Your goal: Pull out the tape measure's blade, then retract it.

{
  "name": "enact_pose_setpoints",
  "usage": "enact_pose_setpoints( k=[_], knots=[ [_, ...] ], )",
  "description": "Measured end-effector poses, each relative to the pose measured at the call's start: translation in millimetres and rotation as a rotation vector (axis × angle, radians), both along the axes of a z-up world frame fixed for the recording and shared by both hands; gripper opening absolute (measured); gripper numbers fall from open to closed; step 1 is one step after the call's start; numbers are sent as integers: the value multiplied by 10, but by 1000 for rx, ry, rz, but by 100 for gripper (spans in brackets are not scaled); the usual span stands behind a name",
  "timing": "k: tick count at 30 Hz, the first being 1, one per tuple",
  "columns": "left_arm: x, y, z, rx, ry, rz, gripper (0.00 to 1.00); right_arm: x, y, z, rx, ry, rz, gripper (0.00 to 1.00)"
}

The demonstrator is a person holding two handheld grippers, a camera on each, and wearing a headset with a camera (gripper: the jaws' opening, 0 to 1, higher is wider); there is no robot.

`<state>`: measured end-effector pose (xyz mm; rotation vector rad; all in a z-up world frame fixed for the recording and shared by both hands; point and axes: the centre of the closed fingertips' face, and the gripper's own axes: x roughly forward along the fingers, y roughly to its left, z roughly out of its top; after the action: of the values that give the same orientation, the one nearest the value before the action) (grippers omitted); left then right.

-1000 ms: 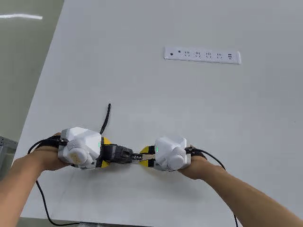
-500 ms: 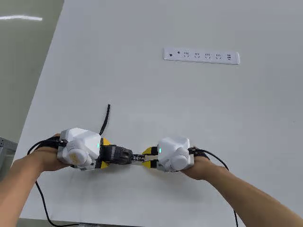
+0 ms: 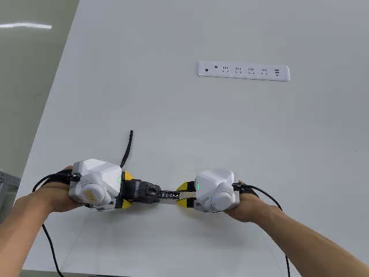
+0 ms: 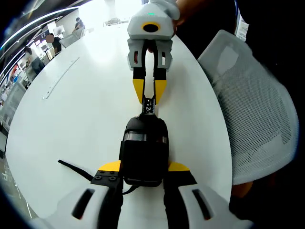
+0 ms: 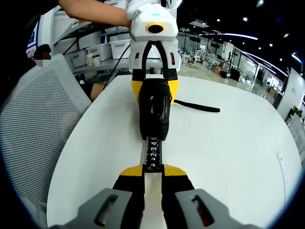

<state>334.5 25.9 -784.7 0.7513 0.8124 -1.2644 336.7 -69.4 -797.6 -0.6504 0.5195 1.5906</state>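
The tape measure (image 5: 153, 107) has a black, faintly glossy, plastic-looking case; its blade (image 5: 153, 153) is smooth and pale. The table (image 3: 230, 133) is smooth, matt white. The chair (image 4: 252, 109) back is white mesh.

The left tongs (image 3: 127, 188) and right tongs (image 3: 182, 194) are built alike. Each has a rounded white housing with a small green light on it and black jaws ending in yellow tips. A thin black cable (image 3: 50, 245) trails from the rear.
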Motion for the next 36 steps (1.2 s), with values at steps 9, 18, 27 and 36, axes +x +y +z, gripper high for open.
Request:
enact_pose_setpoints(
  k=[9,18,27,36],
  knots=[
    [9,-5,1,2,0,-5,29,-7,-71,33,-1,5,-7,10],
    [10,9,-13,2,1,-3,29,-19,-118,93,-3,2,-5,10],
    [11,-6,-2,2,1,-2,29,-18,-175,114,-6,2,-8,10],
    [11,9,-23,4,0,-1,29,-34,-190,185,-7,3,-7,10]
  ],
)
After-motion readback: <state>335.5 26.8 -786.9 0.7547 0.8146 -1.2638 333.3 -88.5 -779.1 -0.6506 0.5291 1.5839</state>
